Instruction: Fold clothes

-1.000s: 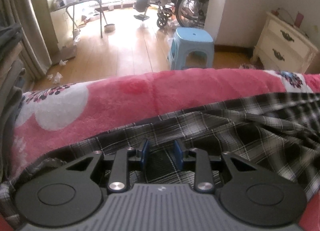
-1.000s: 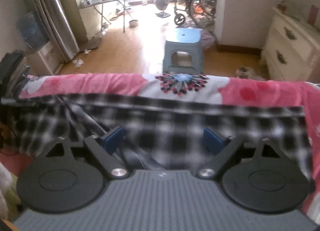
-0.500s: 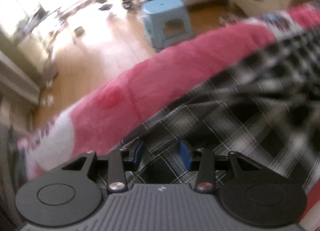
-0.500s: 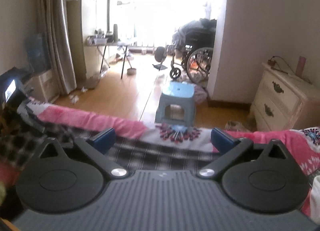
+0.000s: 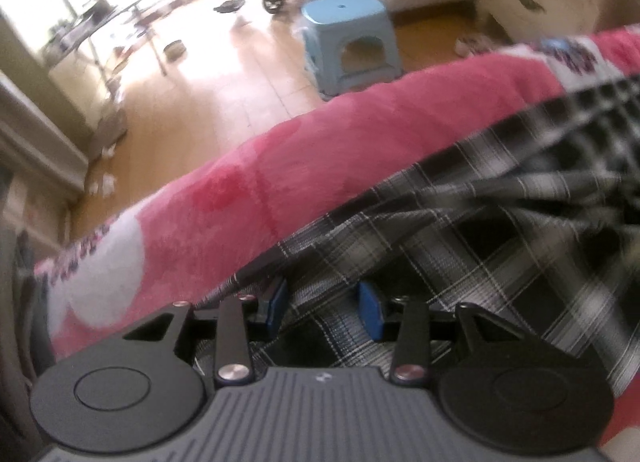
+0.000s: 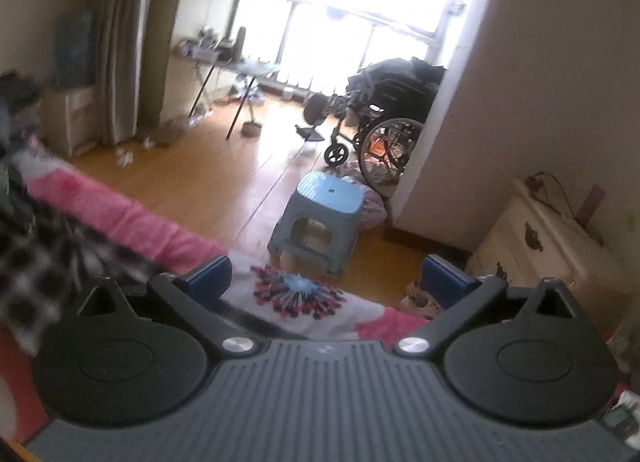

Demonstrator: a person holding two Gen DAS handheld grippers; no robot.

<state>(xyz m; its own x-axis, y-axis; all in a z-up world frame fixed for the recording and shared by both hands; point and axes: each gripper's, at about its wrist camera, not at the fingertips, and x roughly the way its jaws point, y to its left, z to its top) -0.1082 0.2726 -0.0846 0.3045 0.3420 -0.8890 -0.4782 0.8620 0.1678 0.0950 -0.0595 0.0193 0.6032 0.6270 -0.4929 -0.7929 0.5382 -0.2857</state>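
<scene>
— While the pink blanket (image 5: 360,150) fills the bed from side to side, the black-and-white plaid shirt (image 5: 500,246) lies rumpled on it, its dark edge running along the blanket toward the left gripper (image 5: 322,308).

— How wide are those tongs?

— Partly apart. The blue pads (image 5: 370,312) stand on either side of a stretch of plaid cloth. Whether they pinch it or just hover over it, I cannot tell.

— And the right gripper (image 6: 326,276)?

— Spread wide, nothing between its fingers (image 6: 208,272). It looks past the flower print on the blanket (image 6: 300,294), out at the blue stool (image 6: 320,214) on the wood floor, with the wheelchair (image 6: 392,122) behind by the bright window. The shirt (image 6: 32,262) shows only as a blur at its far left.

— Any writing to read?

— None I can make out; it's too soft and blurred for letters, even on the cream dresser (image 6: 548,246) by the wall.
</scene>
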